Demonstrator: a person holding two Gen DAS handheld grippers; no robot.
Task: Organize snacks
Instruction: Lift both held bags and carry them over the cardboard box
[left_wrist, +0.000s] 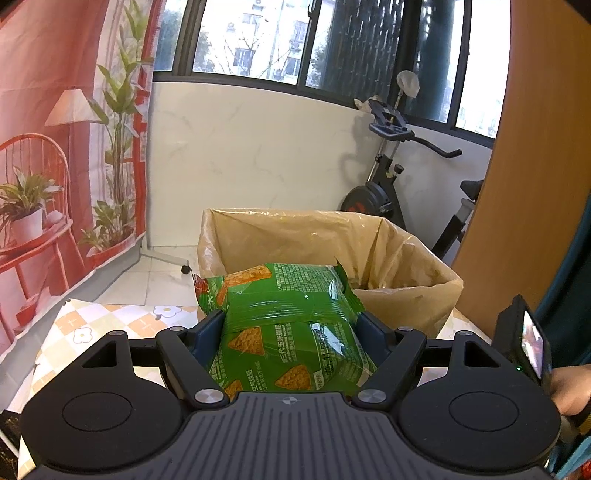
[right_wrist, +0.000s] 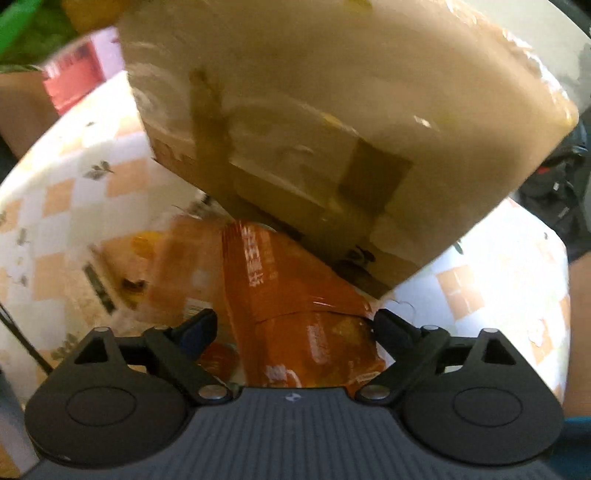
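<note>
In the left wrist view we see the left hand-held gripper (left_wrist: 291, 325) pinching a green snack bag (left_wrist: 291, 325) at the lower centre of the frame, its blue pads pressed into both sides of the pack. The bag sticks forward from the fingers and ends in front of an open cardboard box (left_wrist: 406, 258) lined with tan plastic, which stands at mid-frame on the counter (left_wrist: 92, 332) with its checkered, flower-printed cloth. At the right edge a hand (left_wrist: 569, 387) shows behind a small black device. An exercise bike (left_wrist: 391, 177) stands by the window in the upper right.

In the right wrist view, which is blurred, the right hand-held gripper (right_wrist: 295, 325) points down at the counter with its fingers spread wide. An orange snack bag (right_wrist: 295, 314) lies between them at the lower centre; the pads do not appear to press on it. Its far end reaches the foot of the cardboard box, whose taped side fills the upper half of the frame.
</note>
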